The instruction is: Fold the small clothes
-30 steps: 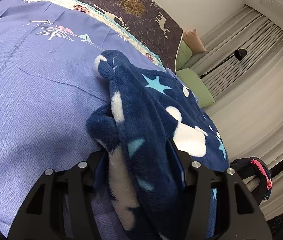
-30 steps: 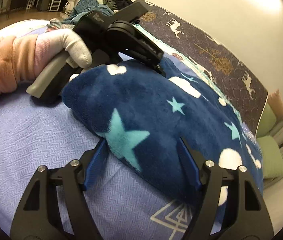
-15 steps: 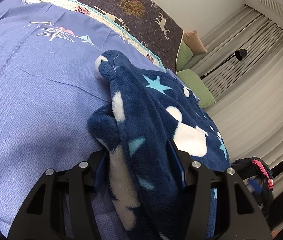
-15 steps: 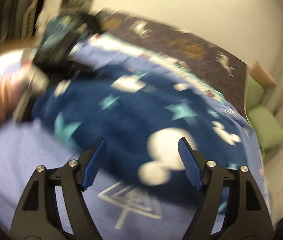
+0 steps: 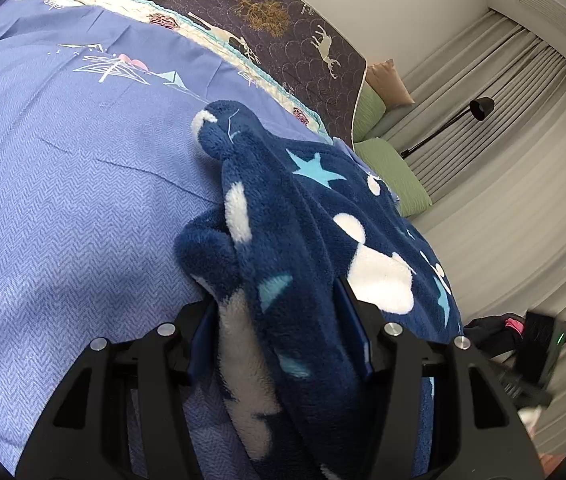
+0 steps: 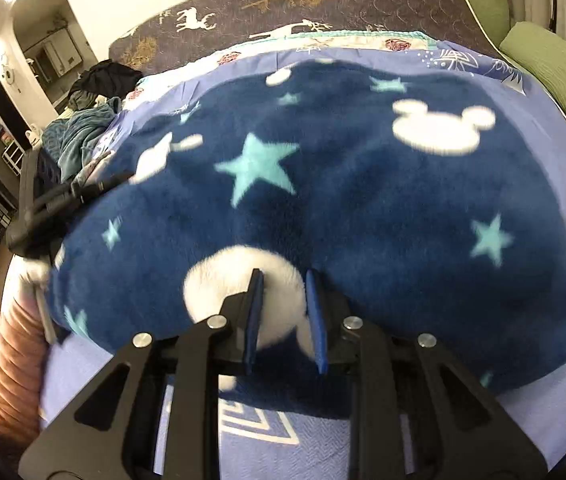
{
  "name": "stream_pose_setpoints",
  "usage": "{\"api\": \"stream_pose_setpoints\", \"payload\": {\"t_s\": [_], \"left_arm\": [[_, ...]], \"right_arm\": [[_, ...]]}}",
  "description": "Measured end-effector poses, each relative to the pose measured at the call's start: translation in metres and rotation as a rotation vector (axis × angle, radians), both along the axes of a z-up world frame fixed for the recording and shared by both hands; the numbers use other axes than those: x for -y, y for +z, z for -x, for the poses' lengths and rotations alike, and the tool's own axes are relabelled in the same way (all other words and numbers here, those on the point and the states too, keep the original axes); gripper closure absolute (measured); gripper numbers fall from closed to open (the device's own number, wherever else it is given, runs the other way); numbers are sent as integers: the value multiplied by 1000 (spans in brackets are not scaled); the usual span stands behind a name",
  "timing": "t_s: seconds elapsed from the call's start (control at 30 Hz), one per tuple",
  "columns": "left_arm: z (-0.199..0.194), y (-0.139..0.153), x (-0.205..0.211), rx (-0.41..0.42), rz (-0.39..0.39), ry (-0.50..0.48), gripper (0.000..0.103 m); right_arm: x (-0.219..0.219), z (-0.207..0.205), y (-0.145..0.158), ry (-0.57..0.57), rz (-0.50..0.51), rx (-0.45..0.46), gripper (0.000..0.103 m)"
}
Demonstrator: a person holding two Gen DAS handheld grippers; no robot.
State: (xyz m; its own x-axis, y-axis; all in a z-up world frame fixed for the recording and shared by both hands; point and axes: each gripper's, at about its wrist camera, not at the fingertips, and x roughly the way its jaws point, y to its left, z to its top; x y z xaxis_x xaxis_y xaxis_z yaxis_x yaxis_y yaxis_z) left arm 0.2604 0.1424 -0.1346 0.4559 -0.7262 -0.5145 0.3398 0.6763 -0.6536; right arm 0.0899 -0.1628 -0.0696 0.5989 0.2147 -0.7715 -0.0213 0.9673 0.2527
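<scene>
On the blue bedspread [image 5: 63, 220], the left gripper [image 5: 279, 328] clamps bunched star-print fleece garment [image 6: 323, 184] while the right gripper [image 6: 281, 312], its jaws just closing, pinches the near edge; thick pile could slip free.

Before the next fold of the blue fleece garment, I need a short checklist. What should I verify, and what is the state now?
1. Left gripper holds the fleece garment: ok.
2. Right gripper, whose jaws have just been closing, pinches the garment's near edge: ok.
3. Only one layer in each grip: cannot tell.
4. Garment lies flat on the bedspread: not ok, bunched.
5. Free bedspread beyond the garment: ok.
</scene>
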Motion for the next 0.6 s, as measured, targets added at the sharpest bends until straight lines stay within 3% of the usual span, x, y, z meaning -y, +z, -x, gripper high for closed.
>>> {"api": "stream_pose_setpoints", "payload": {"t_s": [0.07, 0.17, 0.2, 0.27, 0.3, 0.37, 0.43, 0.53, 0.6], "left_arm": [[0, 0, 0, 0, 1, 0, 46], [0, 0, 0, 1, 1, 0, 46], [0, 0, -1, 1, 1, 0, 46], [0, 0, -1, 2, 3, -1, 46], [0, 0, -1, 2, 3, -1, 46], [0, 0, -2, 2, 7, -2, 46], [-2, -1, -3, -3, 15, -4, 46], [-2, -1, -4, -1, 13, -5, 46], [-3, -1, -5, 0, 16, -5, 46]], "right_arm": [[-7, -14, 31, 1, 19, 92, 80], [-26, -50, 43, 16, 74, 164, 57], [-28, -66, 32, 17, 87, 125, 57], [-27, -99, -20, 2, 77, -78, 56], [-24, -94, -32, -15, 54, -40, 56], [-35, -89, -17, 22, 140, -35, 57], [-35, -91, 9, 16, 102, -33, 60], [-32, -119, 47, -8, 112, 66, 63], [-27, -149, 54, -44, 144, 96, 63]]}}
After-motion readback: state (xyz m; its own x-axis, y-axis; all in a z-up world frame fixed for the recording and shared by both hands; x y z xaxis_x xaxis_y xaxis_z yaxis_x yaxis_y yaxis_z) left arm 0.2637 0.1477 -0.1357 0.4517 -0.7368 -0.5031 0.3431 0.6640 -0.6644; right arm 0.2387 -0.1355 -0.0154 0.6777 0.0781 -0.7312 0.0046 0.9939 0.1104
